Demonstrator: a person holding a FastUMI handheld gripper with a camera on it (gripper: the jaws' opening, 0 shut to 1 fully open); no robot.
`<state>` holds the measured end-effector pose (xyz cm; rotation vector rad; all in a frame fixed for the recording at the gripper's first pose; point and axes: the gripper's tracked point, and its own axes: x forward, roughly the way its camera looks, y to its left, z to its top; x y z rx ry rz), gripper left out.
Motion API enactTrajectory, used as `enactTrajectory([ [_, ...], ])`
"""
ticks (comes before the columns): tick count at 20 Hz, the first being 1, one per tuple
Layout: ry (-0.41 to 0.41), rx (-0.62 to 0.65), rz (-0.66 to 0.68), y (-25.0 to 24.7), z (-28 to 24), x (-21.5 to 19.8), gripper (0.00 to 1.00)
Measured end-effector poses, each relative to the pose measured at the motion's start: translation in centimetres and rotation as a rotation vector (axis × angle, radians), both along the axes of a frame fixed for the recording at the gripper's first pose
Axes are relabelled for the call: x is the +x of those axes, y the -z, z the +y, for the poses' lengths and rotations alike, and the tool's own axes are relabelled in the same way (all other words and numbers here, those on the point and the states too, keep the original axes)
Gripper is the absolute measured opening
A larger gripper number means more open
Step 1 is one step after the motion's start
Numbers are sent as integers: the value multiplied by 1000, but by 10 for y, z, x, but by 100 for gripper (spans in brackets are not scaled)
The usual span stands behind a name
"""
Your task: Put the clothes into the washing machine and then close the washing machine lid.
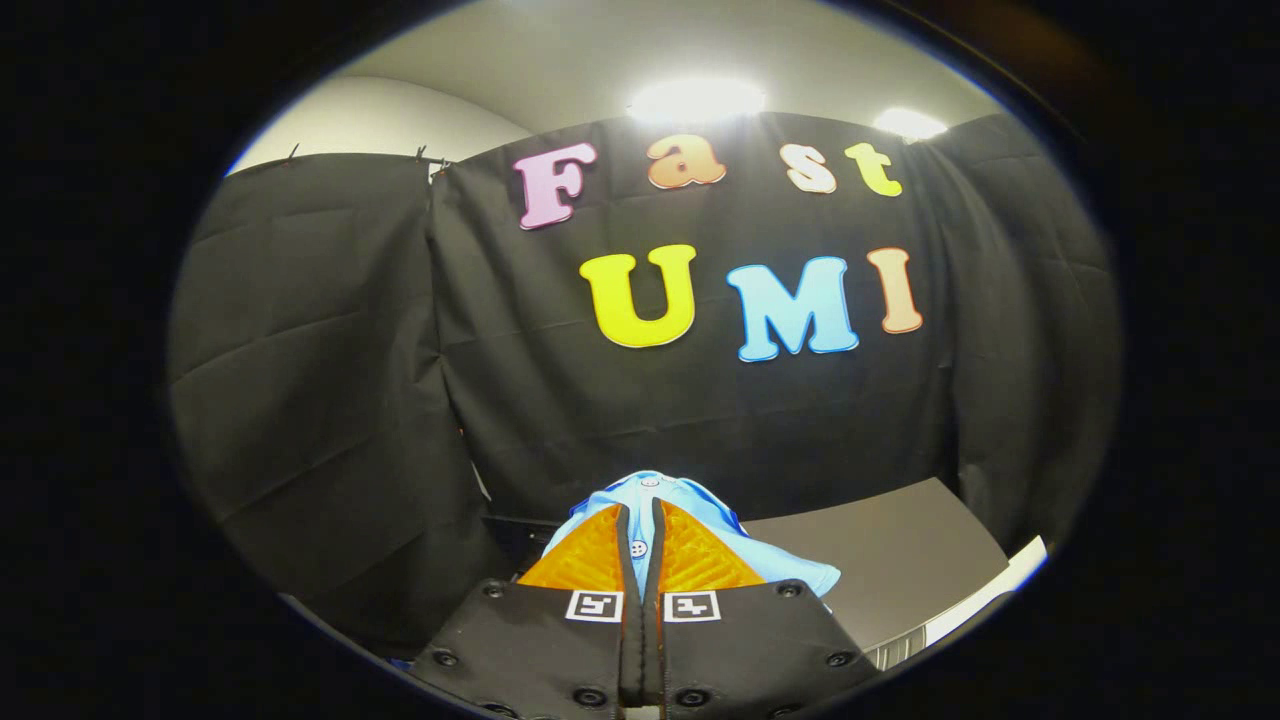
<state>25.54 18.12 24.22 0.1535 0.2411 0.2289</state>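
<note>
Much of what stands ahead is the black cloth wall (700, 420) of the booth, with two ceiling lights (697, 98) glaring above it. Lower right, beyond the fingers, lies a grey flat surface (900, 560). Nearest, the gripper (643, 520) is closed on a light blue garment (700, 510) with white buttons, pinched between both fingers and bunched just past their tips, held up off everything.

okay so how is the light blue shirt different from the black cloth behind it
The light blue shirt is pale, buttoned and bunched, clamped between the gripper fingers; the black cloth is dark and hangs flat in broad creased panels beyond them. The shirt is small beside the cloth. Both are fabric.
</note>
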Motion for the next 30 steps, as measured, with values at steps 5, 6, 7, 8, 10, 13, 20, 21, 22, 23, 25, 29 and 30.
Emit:
enactTrajectory([
  [5, -67, -6, 6, 4, 59, 0, 1],
  [6, -78, -4, 5, 5, 69, 0, 1],
  [7, -89, 0, 6, 6, 78, 1, 1],
  [8, -101, 2, 12, 8, 87, 1, 1],
  [10, -122, 5, 19, 13, 106, 2, 1],
  [13, -151, 0, 37, 23, 130, 1, 1],
  [20, -186, 9, 77, 52, 165, 2, 1],
  [21, -187, 5, 83, 56, 167, 3, 1],
  [22, -190, -1, 87, 61, 170, 4, 1],
  [23, -192, -6, 97, 67, 172, 5, 1],
  [25, -198, -9, 115, 79, 175, 9, 1],
  [29, -212, -24, 153, 109, 181, 17, 1],
  [30, -214, -25, 167, 118, 182, 20, 1],
])
